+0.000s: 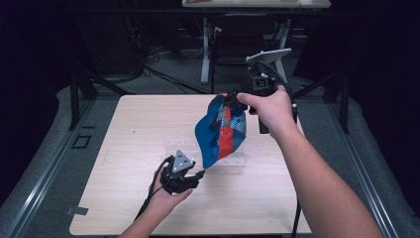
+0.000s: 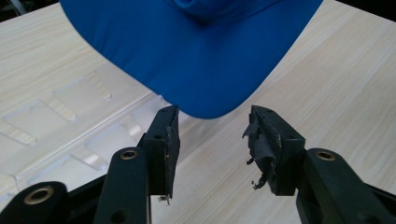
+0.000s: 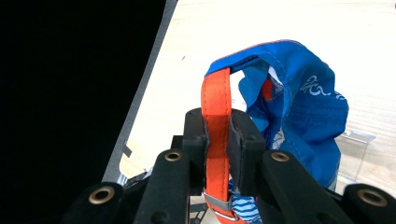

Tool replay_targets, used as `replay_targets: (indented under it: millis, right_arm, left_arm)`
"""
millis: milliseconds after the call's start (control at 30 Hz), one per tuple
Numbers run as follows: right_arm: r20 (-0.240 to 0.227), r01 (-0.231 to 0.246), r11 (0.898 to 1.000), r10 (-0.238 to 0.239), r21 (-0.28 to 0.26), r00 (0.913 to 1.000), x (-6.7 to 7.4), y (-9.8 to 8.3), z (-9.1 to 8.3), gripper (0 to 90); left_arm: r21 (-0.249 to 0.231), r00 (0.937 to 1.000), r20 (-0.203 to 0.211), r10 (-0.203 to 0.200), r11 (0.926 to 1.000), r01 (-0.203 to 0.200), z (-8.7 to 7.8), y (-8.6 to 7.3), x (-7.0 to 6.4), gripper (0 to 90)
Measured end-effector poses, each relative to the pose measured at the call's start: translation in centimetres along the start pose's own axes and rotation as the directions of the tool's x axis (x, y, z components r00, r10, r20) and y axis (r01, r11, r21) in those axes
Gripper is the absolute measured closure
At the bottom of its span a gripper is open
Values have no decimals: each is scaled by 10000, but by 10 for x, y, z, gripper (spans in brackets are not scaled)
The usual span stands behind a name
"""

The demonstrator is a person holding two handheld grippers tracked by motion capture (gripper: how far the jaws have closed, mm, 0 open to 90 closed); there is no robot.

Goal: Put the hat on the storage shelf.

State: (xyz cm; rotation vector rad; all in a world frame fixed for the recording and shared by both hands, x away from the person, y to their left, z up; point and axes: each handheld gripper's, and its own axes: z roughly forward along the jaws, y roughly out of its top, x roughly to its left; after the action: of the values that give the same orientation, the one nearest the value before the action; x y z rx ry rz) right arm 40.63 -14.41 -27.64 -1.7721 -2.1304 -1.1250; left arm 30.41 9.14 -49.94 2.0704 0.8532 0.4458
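We held cap (image 1: 220, 131) by orange strap (image 3: 216, 116) in clamped right tool (image 3: 223, 140), above counter (image 1: 124, 148) centre. Left tool (image 2: 212, 135) stood wide, brim tip (image 2: 205, 105) just ahead, ungripped. We judged: centre brim between pads, close gently, avoid clear stand (image 2: 70, 121).

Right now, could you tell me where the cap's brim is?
In the high view the brim hangs low over the table centre, just right of the open left hand-held gripper, above a clear stand.

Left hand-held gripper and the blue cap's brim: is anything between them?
Nothing. In the left gripper view, only bare table shows between the open left hand-held gripper and the brim of the cap just ahead.
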Motion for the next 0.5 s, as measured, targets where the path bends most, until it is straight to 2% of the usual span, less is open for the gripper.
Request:
replay_targets:
  millis: [200, 333, 500]
  right_arm:
    - [2, 3, 10000, -3, 45, 10000, 0, -1, 0, 782]
    - [-31, 5, 10000, -4, 79, 10000, 0, -1, 1, 782]
    - [-52, -7, 10000, 7, 57, 10000, 0, -2, 1, 782]
  left_arm:
    - [54, 9993, -128, 360, 9993, -360, 5, 4, -7, 608]
    - [115, 9986, -41, 529, 9985, -529, 7, 6, -11, 609]
    - [220, 9965, -261, 799, 9966, -793, 11, 10, -16, 647]
